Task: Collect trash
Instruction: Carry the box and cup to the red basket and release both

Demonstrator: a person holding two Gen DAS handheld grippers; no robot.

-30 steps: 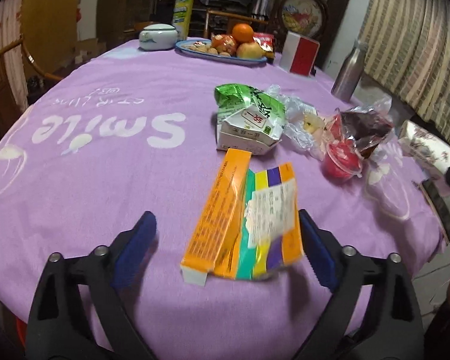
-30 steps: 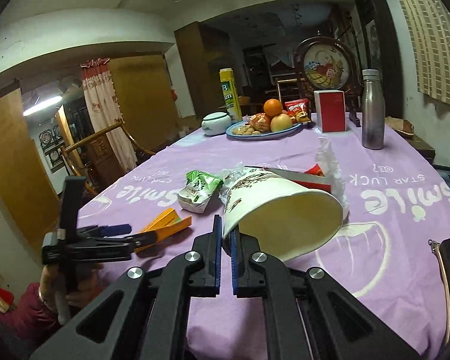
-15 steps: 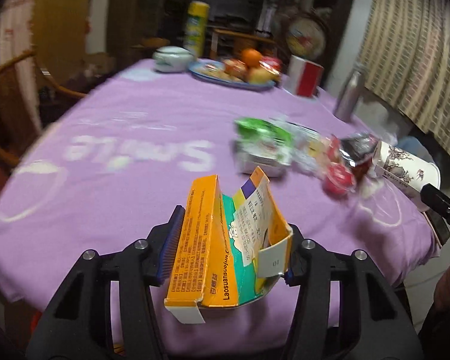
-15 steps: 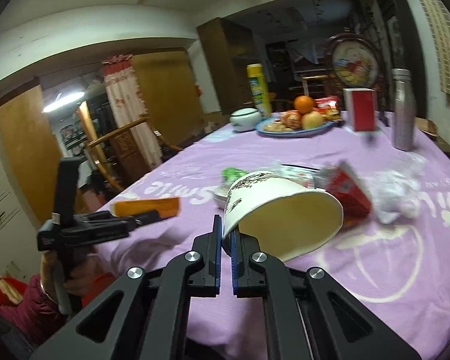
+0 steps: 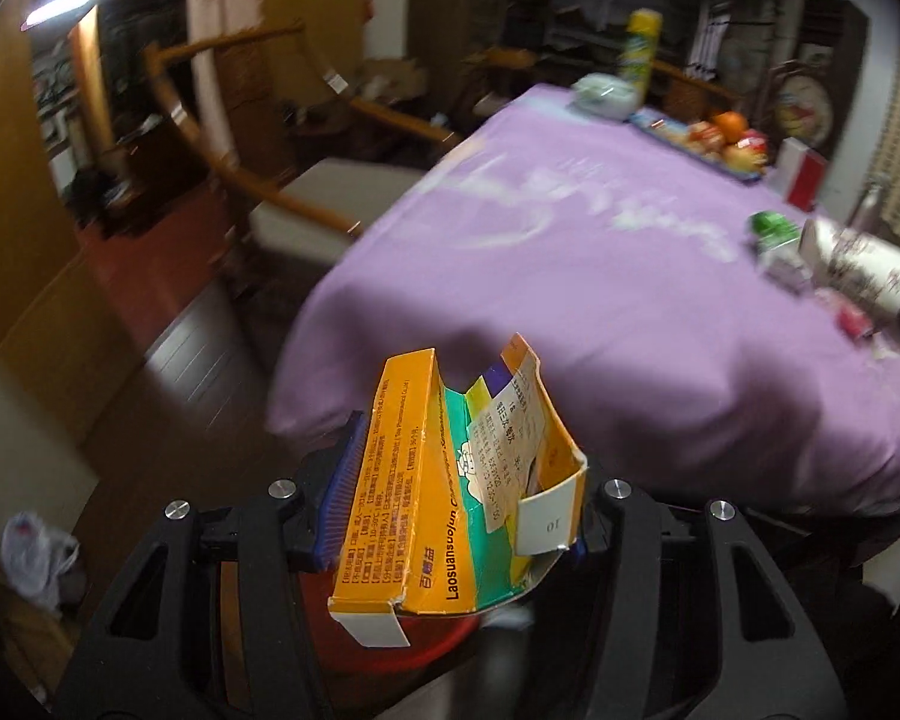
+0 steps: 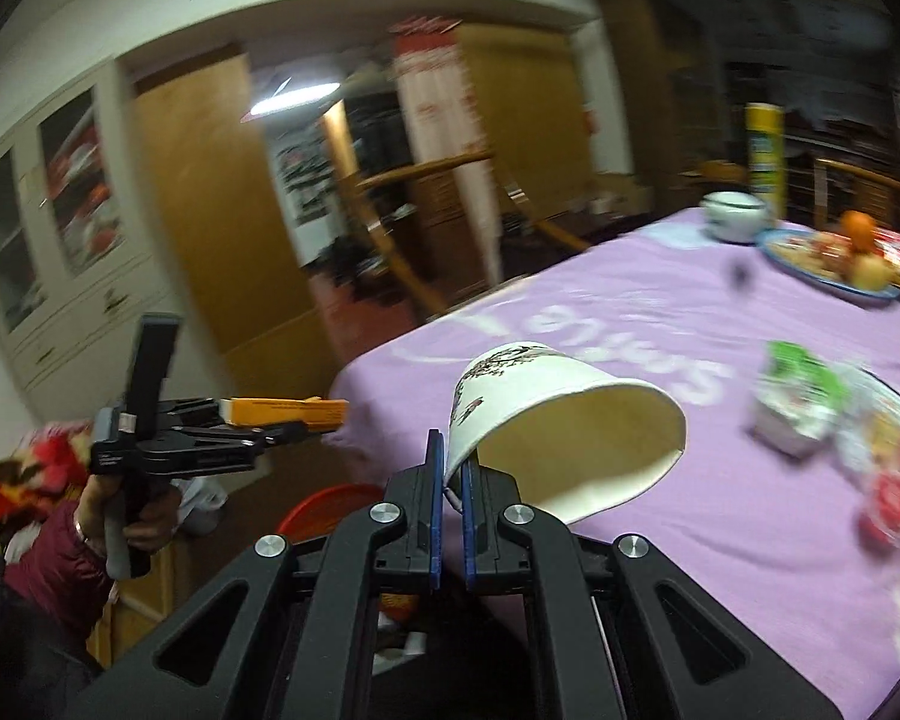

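Observation:
My left gripper is shut on a crumpled orange and green carton, held in the air off the near edge of the purple table. From the right wrist view the same carton sticks out of the left gripper, gripped by a hand in a dark red sleeve. My right gripper is shut on the rim of a white paper cup, tilted with its mouth toward the camera. A red bin shows on the floor just below both grippers.
Crumpled wrappers and a green packet lie on the table's right side. A fruit plate, a white lidded bowl and a yellow can stand at the far end. A wooden chair stands left of the table.
The left gripper closed on the carton, lifted it from the tablecloth and carried it left past the table edge. The right gripper, with the cup, swung left toward the same edge.

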